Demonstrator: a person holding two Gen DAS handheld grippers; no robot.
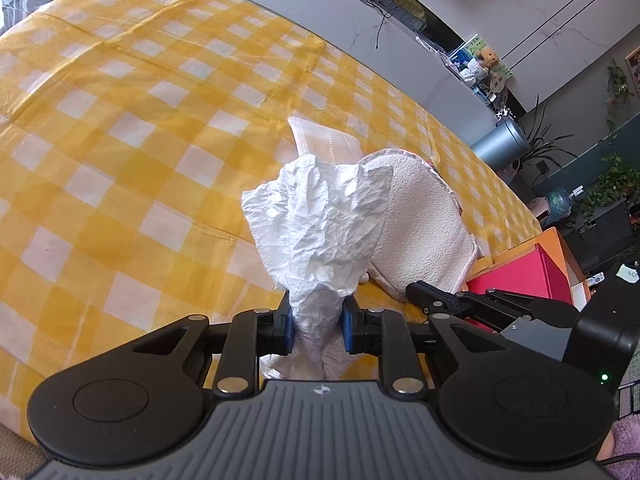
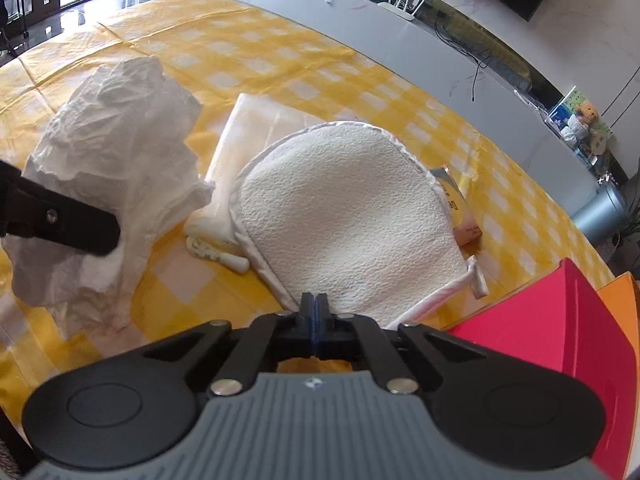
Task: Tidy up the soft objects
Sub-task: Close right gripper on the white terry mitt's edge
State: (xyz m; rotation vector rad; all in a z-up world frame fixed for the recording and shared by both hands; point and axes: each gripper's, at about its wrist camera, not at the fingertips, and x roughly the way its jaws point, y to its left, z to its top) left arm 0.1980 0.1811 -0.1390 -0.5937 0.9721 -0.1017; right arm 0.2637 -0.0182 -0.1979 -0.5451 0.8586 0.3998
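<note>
Left tongs (image 1: 318, 330) grip the crumpled white tissue (image 1: 320, 220), held just above the yellow-checked bench (image 1: 120, 120). Right tongs (image 2: 315, 312) are closed at the near hem of the cream mitt (image 2: 344, 216) (hold unconfirmed). Advise lifting slowly; the folded cloth (image 2: 256, 120) beyond should stay put.

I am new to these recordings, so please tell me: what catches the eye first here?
The crumpled white paper tissue, clamped in the left gripper above the yellow checked tablecloth. Next, the rounded cream terry mitt lying before the shut right gripper, beside a red box.
</note>
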